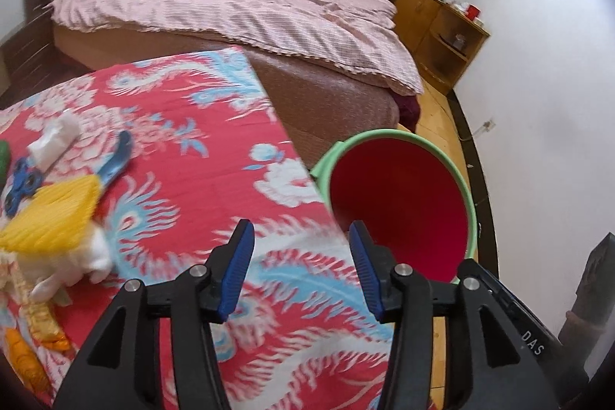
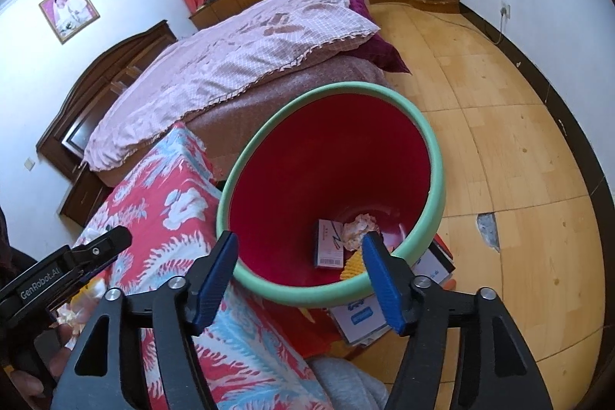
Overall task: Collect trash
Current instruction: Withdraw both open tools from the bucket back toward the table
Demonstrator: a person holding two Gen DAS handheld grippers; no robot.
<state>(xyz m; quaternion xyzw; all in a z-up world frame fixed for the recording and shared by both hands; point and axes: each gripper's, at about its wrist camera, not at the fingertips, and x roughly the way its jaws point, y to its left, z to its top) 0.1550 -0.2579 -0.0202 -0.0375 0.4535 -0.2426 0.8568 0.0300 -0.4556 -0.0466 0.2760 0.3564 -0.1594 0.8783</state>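
one bin point(image 2: 430, 156) holds three scraps; both tongs point(image 1: 301, 237) point(image 2: 300, 248) gape empty.

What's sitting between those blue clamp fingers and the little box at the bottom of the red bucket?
Nothing solid except the green rim of the red bucket; beyond it, bare red wall down to the small box, seen in the right wrist view between the right gripper fingers.

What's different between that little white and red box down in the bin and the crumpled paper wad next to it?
The small white and red cardboard box is flat, crisp-edged and printed, with a barcode at its end; the crumpled pale paper wad is lumpy, shapeless and unprinted. The box looks larger than the wad. Both lie side by side at the bottom of the red bin with the green rim.
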